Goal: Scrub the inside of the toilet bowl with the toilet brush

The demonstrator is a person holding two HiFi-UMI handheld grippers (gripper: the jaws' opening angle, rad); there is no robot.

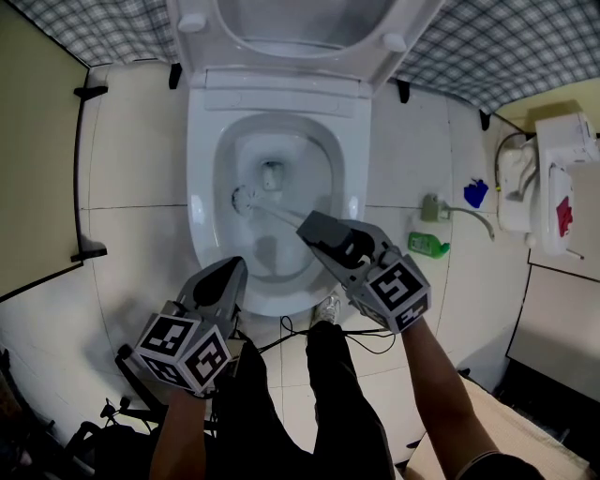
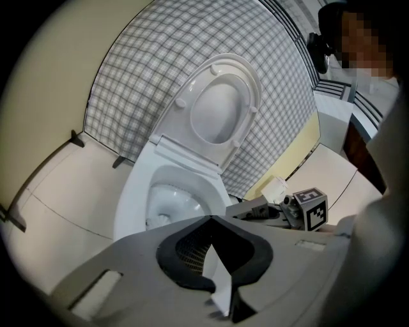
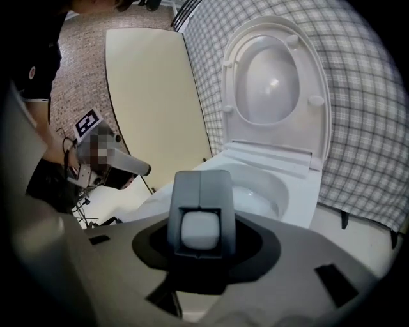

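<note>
Grey left gripper point(image 1: 232, 267) hangs nearest, over the bowl's front rim, its jaws pressed together with nothing in them. Just beyond, the right gripper point(image 1: 309, 227) is clamped on the handle of the toilet brush point(image 1: 246, 199). The brush head sits down inside the white toilet bowl point(image 1: 201, 202), beside the drain. Behind stands the raised lid point(image 1: 300, 21).

My right gripper point(image 1: 312, 226) hid most of the handle of the toilet brush point(image 1: 246, 199); its head in the bowl point(image 1: 323, 169) was too small to show bristles. The raised lid point(image 1: 300, 23) ran off the top edge.
</note>
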